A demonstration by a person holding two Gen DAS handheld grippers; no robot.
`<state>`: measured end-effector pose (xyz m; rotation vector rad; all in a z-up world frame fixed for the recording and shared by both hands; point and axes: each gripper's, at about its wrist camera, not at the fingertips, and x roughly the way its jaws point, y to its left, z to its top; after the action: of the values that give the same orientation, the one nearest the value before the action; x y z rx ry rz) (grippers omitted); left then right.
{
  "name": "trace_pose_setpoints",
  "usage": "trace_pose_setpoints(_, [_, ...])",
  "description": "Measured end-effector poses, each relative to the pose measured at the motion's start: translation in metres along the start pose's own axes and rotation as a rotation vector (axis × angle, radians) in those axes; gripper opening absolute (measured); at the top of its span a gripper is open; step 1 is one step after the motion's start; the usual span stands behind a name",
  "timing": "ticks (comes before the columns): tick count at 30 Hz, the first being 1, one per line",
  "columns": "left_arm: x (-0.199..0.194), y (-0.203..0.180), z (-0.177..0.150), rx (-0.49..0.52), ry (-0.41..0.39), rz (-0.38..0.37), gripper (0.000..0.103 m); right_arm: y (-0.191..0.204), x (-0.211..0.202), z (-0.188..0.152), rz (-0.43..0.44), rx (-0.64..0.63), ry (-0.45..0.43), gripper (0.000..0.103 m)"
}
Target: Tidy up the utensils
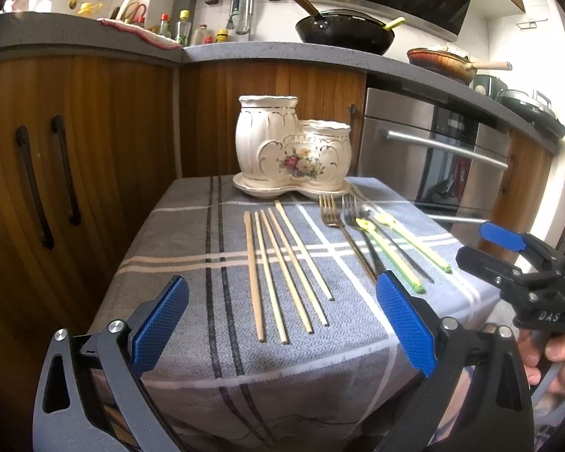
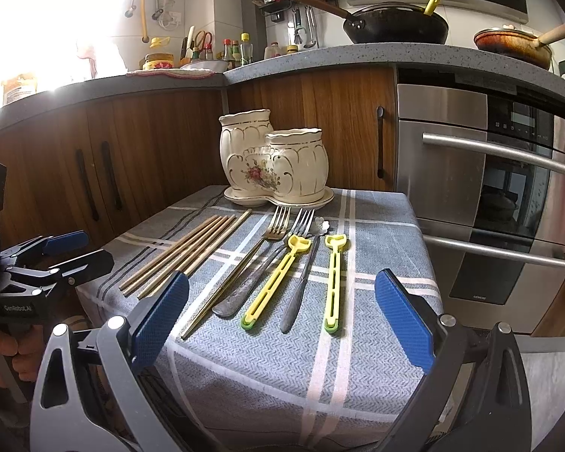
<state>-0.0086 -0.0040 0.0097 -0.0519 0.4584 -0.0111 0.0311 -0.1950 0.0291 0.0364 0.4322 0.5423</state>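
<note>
Five wooden chopsticks (image 1: 278, 263) lay side by side on the left part of the desk (image 2: 376, 218), which was covered by a grey and blue checked cloth (image 1: 192, 226). To their right lay two forks: a gold fork (image 2: 273, 231) and a silver fork (image 2: 301, 222). Next came two yellow plastic sticks (image 2: 333, 282) with green tips, and a dark grey utensil (image 2: 301, 282) lay between them. Its top end looked like a small flower shape, but it was too small to tell what it was. The handles of the silver fork, the dark utensil and one yellow stick crossed or touched each other.

At the far end of the desk stood one white holder (image 1: 293, 143) with a flower picture. It had two cups joined together, a tall one on the left and a short one on the right, on one shared dish. Both cups looked empty from here.

The left hand-held gripper (image 1: 282, 320) hung over the near edge of the desk with its blue pads wide apart and nothing between them. The right hand-held gripper (image 2: 282, 316) was the same, wide apart and empty, near the handles of the forks.

Behind the desk were brown cupboards (image 1: 75, 150) and a silver oven (image 2: 471, 196). Two pans (image 2: 395, 26) sat on the counter above. Nothing stood between the utensils and the holder.
</note>
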Motion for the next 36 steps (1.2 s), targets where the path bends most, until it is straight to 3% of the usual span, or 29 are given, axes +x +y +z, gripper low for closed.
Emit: trace_pose_setpoints(36, [0.0037, -0.0018, 0.0024, 0.014, 0.008, 0.009, 0.099, 0.0007, -0.0001, 0.0002, -0.004, 0.002, 0.001, 0.097])
